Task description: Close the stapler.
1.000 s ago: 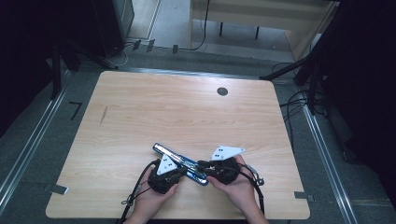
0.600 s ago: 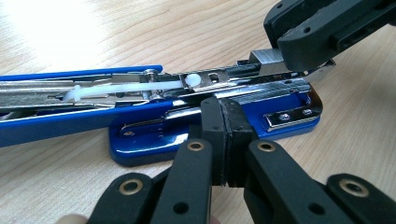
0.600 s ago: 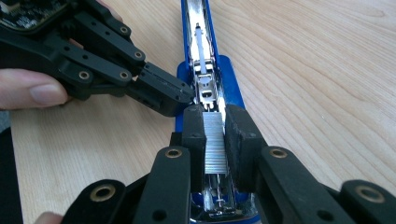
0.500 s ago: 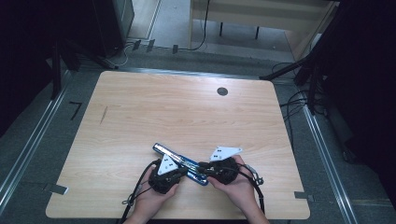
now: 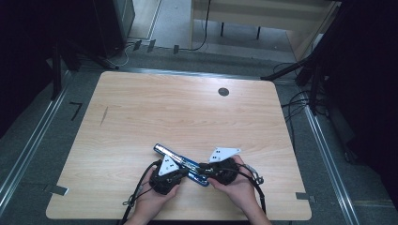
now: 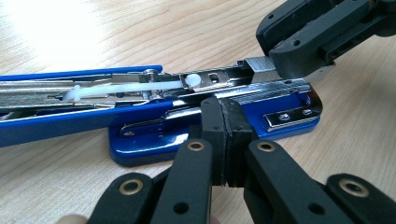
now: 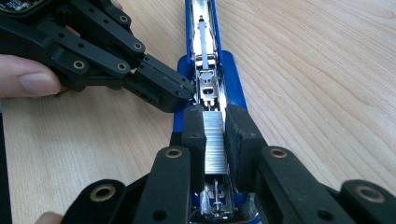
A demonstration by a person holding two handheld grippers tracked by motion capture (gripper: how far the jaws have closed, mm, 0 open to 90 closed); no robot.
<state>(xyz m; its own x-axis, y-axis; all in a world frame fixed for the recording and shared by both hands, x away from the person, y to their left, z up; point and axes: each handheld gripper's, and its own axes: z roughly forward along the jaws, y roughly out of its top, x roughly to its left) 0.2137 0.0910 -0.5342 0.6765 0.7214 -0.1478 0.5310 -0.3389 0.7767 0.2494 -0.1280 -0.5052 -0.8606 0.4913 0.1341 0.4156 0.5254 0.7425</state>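
Stapler [image 5: 180, 163] sits open near the table's [image 5: 187, 117] front edge, exactly where it lay a second ago. My right gripper [image 7: 215, 126] stays clamped on the staple strip [image 7: 215, 140] in its channel; my left gripper [image 6: 225, 135] stays fully closed, empty, pressing the blue base [image 6: 154, 144].

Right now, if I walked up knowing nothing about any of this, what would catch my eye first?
Probably the blue stapler lying opened out near the front edge of the wooden table, its metal channel bare. Two hands meet over it: the right hand-held gripper pinches a silver strip of staples above the channel, while the left hand-held gripper, jaws shut, presses against the stapler's side.
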